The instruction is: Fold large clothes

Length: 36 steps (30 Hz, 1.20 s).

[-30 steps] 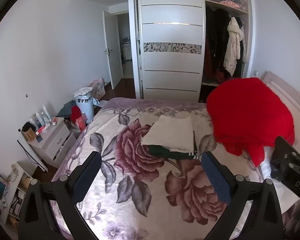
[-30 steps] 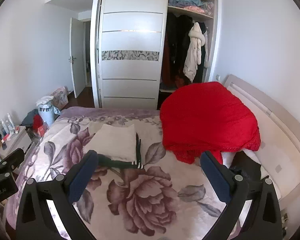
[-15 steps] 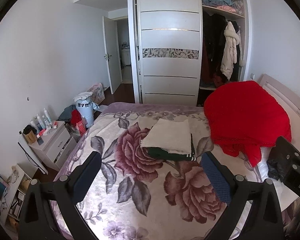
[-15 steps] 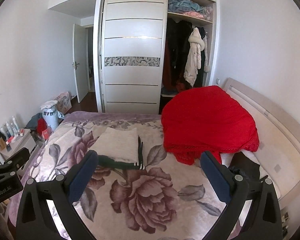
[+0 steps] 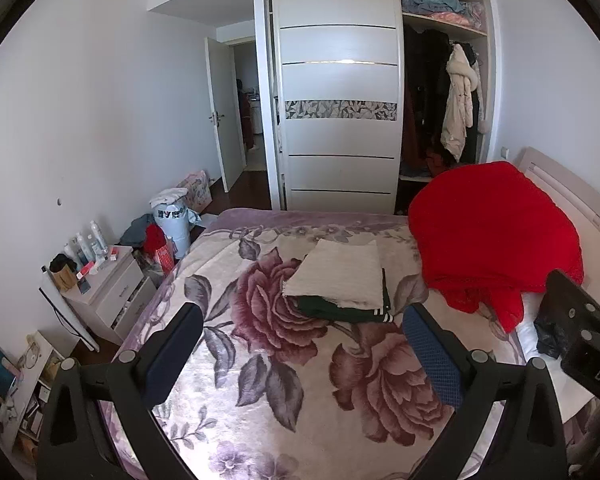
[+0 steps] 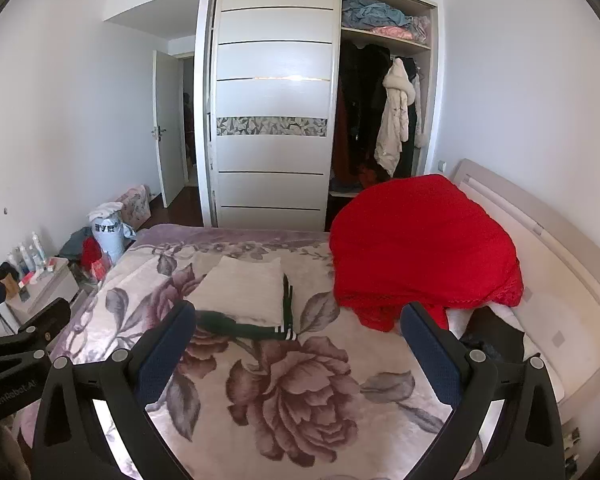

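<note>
Rising, both claws (image 5: 301, 326) (image 6: 298, 326) stay open above folded stack (image 5: 339, 276).

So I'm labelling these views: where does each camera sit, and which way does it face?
Left wrist: on the left gripper, above the bed, facing the wardrobe; the right gripper shows at the right edge.
Right wrist: on the right gripper, same heading; the left gripper shows at the left edge.
Shared: folded clothes, red blanket.

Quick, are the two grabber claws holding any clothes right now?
Left gripper: open, holding nothing.
Right gripper: open, holding nothing.
</note>
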Each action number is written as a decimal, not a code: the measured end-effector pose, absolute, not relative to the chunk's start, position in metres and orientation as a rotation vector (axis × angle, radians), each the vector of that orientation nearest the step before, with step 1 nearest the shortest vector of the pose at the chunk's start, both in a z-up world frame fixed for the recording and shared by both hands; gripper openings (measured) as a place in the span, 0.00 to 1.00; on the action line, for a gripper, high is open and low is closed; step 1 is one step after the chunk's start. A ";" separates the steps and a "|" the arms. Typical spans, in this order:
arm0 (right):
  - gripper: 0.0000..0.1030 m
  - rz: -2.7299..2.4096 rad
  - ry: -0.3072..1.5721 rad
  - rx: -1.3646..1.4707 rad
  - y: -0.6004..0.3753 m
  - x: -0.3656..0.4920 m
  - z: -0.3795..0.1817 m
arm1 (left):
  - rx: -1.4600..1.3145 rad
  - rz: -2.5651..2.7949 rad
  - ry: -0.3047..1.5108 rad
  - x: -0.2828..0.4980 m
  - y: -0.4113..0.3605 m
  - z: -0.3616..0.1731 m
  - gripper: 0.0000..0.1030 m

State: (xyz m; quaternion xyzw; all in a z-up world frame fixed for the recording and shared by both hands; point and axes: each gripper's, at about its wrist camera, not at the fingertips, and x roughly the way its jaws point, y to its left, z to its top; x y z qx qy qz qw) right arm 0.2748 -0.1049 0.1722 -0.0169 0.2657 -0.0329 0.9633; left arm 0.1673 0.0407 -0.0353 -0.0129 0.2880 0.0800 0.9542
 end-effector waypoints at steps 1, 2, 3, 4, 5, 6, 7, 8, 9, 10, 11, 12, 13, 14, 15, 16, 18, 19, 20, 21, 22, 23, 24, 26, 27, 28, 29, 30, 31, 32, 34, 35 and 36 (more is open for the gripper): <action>1.00 -0.062 0.539 -0.034 -0.105 0.277 0.173 | -0.026 0.166 0.584 0.167 0.040 -0.035 0.99; 1.00 -0.061 0.539 -0.033 -0.105 0.275 0.174 | -0.026 0.165 0.580 0.166 0.040 -0.034 0.99; 1.00 -0.057 0.538 -0.033 -0.105 0.276 0.175 | -0.027 0.161 0.577 0.165 0.040 -0.033 0.99; 1.00 -0.053 0.538 -0.032 -0.105 0.277 0.176 | -0.027 0.163 0.575 0.165 0.040 -0.032 0.99; 1.00 -0.051 0.537 -0.032 -0.105 0.277 0.177 | -0.027 0.164 0.573 0.165 0.040 -0.031 0.99; 1.00 -0.049 0.536 -0.032 -0.105 0.278 0.177 | -0.028 0.160 0.572 0.164 0.040 -0.030 0.99; 1.00 -0.047 0.538 -0.033 -0.105 0.278 0.177 | -0.028 0.160 0.572 0.165 0.041 -0.030 0.99; 1.00 -0.049 0.538 -0.032 -0.105 0.278 0.176 | -0.029 0.161 0.570 0.165 0.041 -0.029 0.99; 1.00 -0.048 0.537 -0.032 -0.105 0.278 0.176 | -0.030 0.160 0.568 0.164 0.040 -0.028 0.99; 1.00 -0.048 0.537 -0.033 -0.106 0.279 0.176 | -0.030 0.160 0.568 0.164 0.040 -0.028 0.99; 1.00 -0.048 0.537 -0.033 -0.106 0.278 0.176 | -0.030 0.161 0.567 0.164 0.040 -0.028 0.99; 1.00 -0.048 0.537 -0.033 -0.106 0.278 0.177 | -0.030 0.161 0.566 0.163 0.040 -0.027 0.99; 1.00 -0.050 0.538 -0.032 -0.106 0.277 0.175 | -0.030 0.158 0.568 0.164 0.041 -0.028 0.99; 1.00 -0.050 0.538 -0.031 -0.106 0.277 0.175 | -0.031 0.159 0.567 0.164 0.040 -0.027 0.99; 1.00 -0.050 0.537 -0.032 -0.106 0.277 0.175 | -0.031 0.158 0.567 0.164 0.040 -0.027 0.99; 1.00 -0.049 0.538 -0.032 -0.105 0.277 0.175 | -0.030 0.158 0.568 0.164 0.041 -0.028 0.99; 1.00 -0.048 0.536 -0.031 -0.105 0.278 0.176 | -0.030 0.158 0.565 0.164 0.041 -0.028 0.99; 1.00 -0.044 0.537 -0.033 -0.105 0.279 0.176 | -0.029 0.156 0.564 0.164 0.040 -0.027 0.99; 1.00 -0.047 0.538 -0.033 -0.105 0.278 0.175 | -0.029 0.157 0.564 0.165 0.039 -0.026 0.99; 1.00 -0.049 0.537 -0.032 -0.105 0.277 0.175 | -0.029 0.155 0.563 0.165 0.038 -0.026 0.99; 1.00 -0.049 0.539 -0.031 -0.105 0.276 0.174 | -0.029 0.155 0.564 0.165 0.039 -0.026 0.99; 1.00 -0.050 0.539 -0.031 -0.105 0.276 0.174 | -0.029 0.156 0.563 0.165 0.038 -0.025 0.99; 1.00 -0.048 0.539 -0.029 -0.105 0.275 0.175 | -0.030 0.155 0.562 0.165 0.037 -0.024 0.99; 1.00 -0.046 0.538 -0.030 -0.103 0.276 0.175 | -0.029 0.156 0.564 0.165 0.038 -0.025 0.99; 1.00 -0.048 0.538 -0.032 -0.104 0.276 0.174 | -0.031 0.155 0.564 0.165 0.037 -0.024 0.99; 1.00 -0.047 0.537 -0.032 -0.103 0.276 0.175 | -0.030 0.153 0.563 0.165 0.038 -0.025 0.99; 1.00 -0.046 0.539 -0.032 -0.104 0.276 0.174 | -0.029 0.154 0.563 0.165 0.037 -0.025 0.99; 1.00 -0.050 0.538 -0.030 -0.103 0.274 0.174 | -0.029 0.153 0.562 0.165 0.036 -0.024 0.99; 1.00 -0.049 0.537 -0.030 -0.103 0.275 0.174 | -0.029 0.152 0.562 0.165 0.036 -0.024 0.99; 1.00 -0.048 0.538 -0.031 -0.103 0.275 0.174 | -0.028 0.155 0.562 0.165 0.037 -0.025 0.99; 1.00 -0.050 0.538 -0.029 -0.103 0.274 0.173 | -0.030 0.153 0.561 0.165 0.036 -0.024 0.99; 1.00 -0.049 0.538 -0.028 -0.103 0.274 0.174 | -0.029 0.154 0.560 0.164 0.035 -0.023 0.99; 1.00 -0.049 0.538 -0.031 -0.103 0.273 0.173 | -0.029 0.156 0.559 0.165 0.034 -0.022 0.99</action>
